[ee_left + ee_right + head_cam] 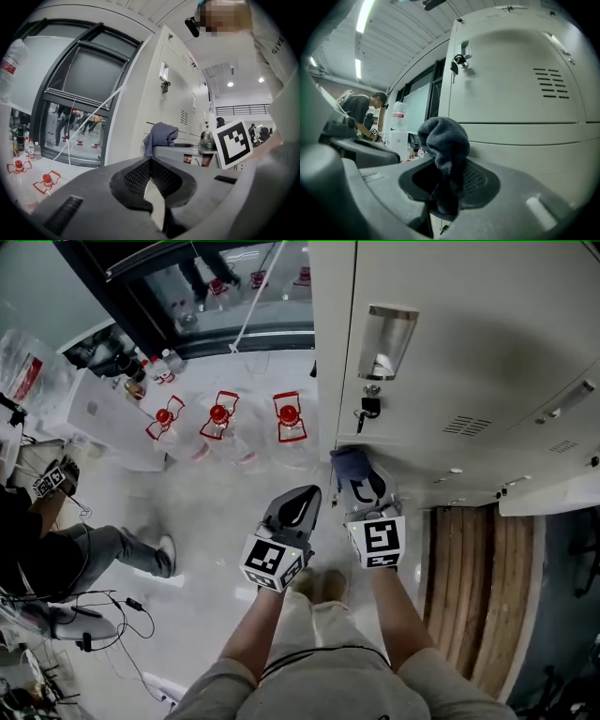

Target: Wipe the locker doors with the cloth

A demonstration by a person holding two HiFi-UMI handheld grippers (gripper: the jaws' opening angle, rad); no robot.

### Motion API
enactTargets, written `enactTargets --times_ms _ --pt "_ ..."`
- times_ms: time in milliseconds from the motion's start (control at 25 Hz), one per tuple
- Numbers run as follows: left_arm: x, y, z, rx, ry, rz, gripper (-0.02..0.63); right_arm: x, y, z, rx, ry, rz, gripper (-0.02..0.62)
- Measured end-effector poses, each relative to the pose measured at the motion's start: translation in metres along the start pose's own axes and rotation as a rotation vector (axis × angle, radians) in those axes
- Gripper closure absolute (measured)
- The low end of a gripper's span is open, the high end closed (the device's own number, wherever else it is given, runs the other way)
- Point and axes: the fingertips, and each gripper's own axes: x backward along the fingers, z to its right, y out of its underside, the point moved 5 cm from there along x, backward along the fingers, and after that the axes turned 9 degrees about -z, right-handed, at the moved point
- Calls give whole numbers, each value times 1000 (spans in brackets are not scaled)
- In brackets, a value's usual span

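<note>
The right tongs (447, 180) pinch a dark grey cloth (443, 140). It is soft and fuzzy, and its free end is bunched into a rounded knob above the ribbed black pads. In the head view the cloth (349, 465) sits just beside the lower edge of a locker door (450, 362); whether it touches the metal cannot be told. The door is smooth, pale grey sheet metal with a rectangular recessed handle (386, 341), a key (369, 409) hanging in its lock, and a block of narrow louvred slots (466, 426). The left tongs (151, 176) are pressed together with nothing between their cross-hatched pads, and they hang beside the right tongs (361, 486) over the glossy white floor (216, 512). Clear plastic bottles with red caps (218, 415) stand there in a row.
</note>
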Motion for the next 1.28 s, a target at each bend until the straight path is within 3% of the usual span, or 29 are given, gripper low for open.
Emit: enactTargets --times_ms 320,760,1280 --pt "-13 4 -14 -5 28 -22 607 -19 1 3 -98 61 -14 491" --pt "-39 3 -4 -21 61 -24 607 -10 5 21 -44 54 -10 486" --pt "-55 12 22 -14 86 -74 607 25 20 79 -64 126 -6 482"
